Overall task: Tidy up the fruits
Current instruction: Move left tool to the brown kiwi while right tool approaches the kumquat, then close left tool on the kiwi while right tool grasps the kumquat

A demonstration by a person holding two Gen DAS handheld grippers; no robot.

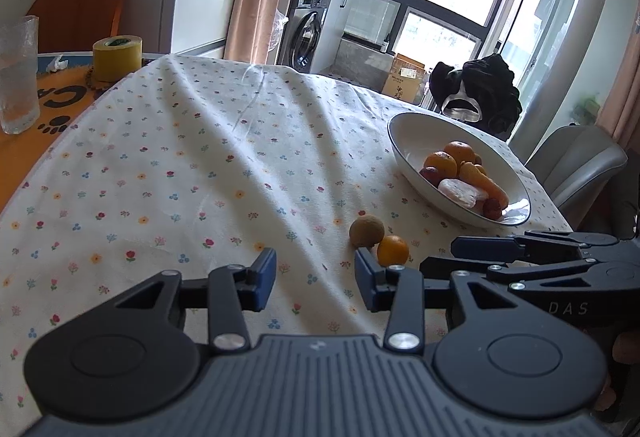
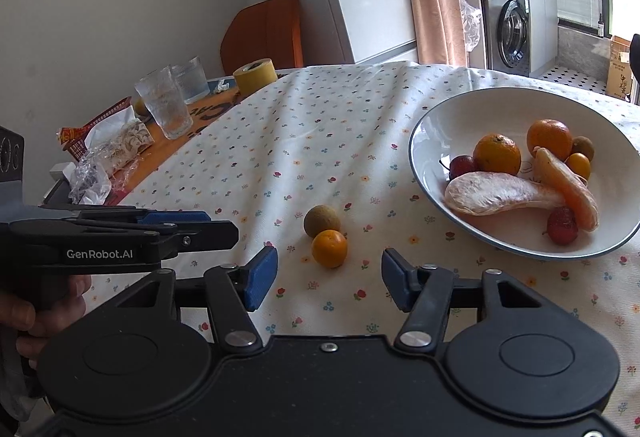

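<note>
My right gripper [image 2: 329, 279] gapes wide and empty just short of the small orange [image 2: 329, 248]; my left gripper [image 1: 315, 279] is likewise spread, holding nothing; the brown fruit [image 2: 321, 221] touches the orange; the bowl [image 2: 436, 125] of fruit sits beyond, to the right.

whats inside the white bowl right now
In the white bowl: two oranges, a peeled pomelo segment, an orange-coloured segment, two red fruits, a small brown fruit and a small yellow-orange one. Anything beneath the pile is hidden.

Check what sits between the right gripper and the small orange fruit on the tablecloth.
Nothing: only bare floral tablecloth separates right gripper from small orange fruit, per right wrist view.
</note>
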